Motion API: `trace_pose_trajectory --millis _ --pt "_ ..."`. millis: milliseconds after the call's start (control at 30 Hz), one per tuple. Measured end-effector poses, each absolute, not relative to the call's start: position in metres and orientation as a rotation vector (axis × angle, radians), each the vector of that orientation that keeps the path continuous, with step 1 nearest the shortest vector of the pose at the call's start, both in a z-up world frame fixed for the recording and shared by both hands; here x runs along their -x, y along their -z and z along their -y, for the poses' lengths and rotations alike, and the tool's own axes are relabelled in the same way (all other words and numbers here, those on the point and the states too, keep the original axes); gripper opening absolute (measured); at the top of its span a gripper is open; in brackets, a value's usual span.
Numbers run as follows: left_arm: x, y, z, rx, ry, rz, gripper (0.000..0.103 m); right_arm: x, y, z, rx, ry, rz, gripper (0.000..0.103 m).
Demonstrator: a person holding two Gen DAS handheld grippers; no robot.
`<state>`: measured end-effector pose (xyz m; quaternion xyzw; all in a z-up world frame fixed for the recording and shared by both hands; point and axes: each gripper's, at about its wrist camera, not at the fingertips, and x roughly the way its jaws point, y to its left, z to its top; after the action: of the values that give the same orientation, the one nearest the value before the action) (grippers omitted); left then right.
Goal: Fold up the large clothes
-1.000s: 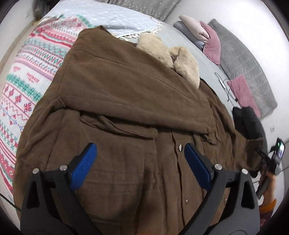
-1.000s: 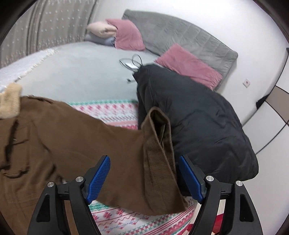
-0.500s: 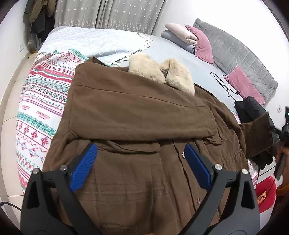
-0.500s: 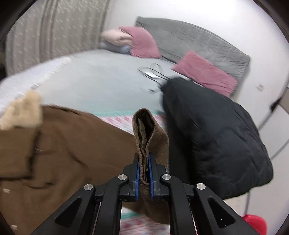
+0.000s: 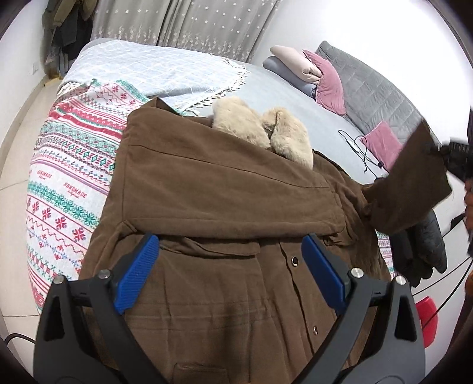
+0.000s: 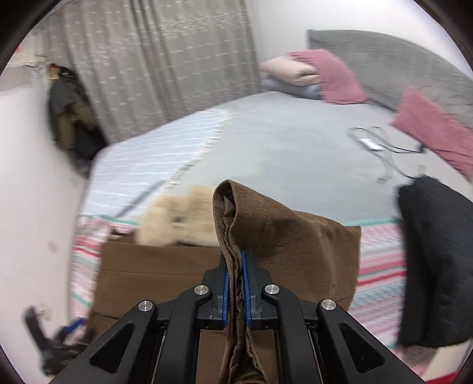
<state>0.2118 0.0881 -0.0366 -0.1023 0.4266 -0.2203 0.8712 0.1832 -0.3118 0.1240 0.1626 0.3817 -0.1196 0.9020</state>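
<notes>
A brown corduroy coat (image 5: 224, 206) with a tan fur collar (image 5: 260, 130) lies spread front-up across a bed (image 5: 283, 97), resting on a patterned knit blanket (image 5: 71, 183) in red, green and white. One sleeve is already folded flat across the chest. The left tongs (image 5: 227, 271) hover above the coat's lower front, blue pads set wide apart with nothing between them — snap buttons (image 5: 294, 260) run down the placket just below. The right tongs (image 6: 235, 289) are clamped tight on the cuff of the other sleeve (image 6: 266, 233), which is lifted off the bed and stands up in a fold above the pads; in the left wrist view this raised sleeve (image 5: 414, 183) hangs in the air at the coat's right edge. A black puffer jacket (image 6: 437, 265) lies heaped beside the coat on the bed's right side. Further back sit pink pillows (image 6: 334, 76), a grey quilted headboard (image 6: 390, 59) and a coiled cable (image 6: 381, 147) on the grey sheet. A pale checked throw (image 5: 153, 73) with a fringe covers the far left of the bed, and grey star-print curtains (image 5: 189, 23) hang behind.
</notes>
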Motion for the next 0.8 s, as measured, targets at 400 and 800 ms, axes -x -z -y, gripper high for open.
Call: trace_pose_trajectory --millis 400,800 --pt "-0.218 0.033 -0.105 0.244 0.441 -0.875 0.097 -0.296 -0.156 0.224 -0.517 -0.227 -0.856 0.016" --pt "-0.232 0.026 -0.069 0.2 0.54 -0.941 0.097 -0.216 -0.077 0.342 -0.451 0.007 -0.848 0.057"
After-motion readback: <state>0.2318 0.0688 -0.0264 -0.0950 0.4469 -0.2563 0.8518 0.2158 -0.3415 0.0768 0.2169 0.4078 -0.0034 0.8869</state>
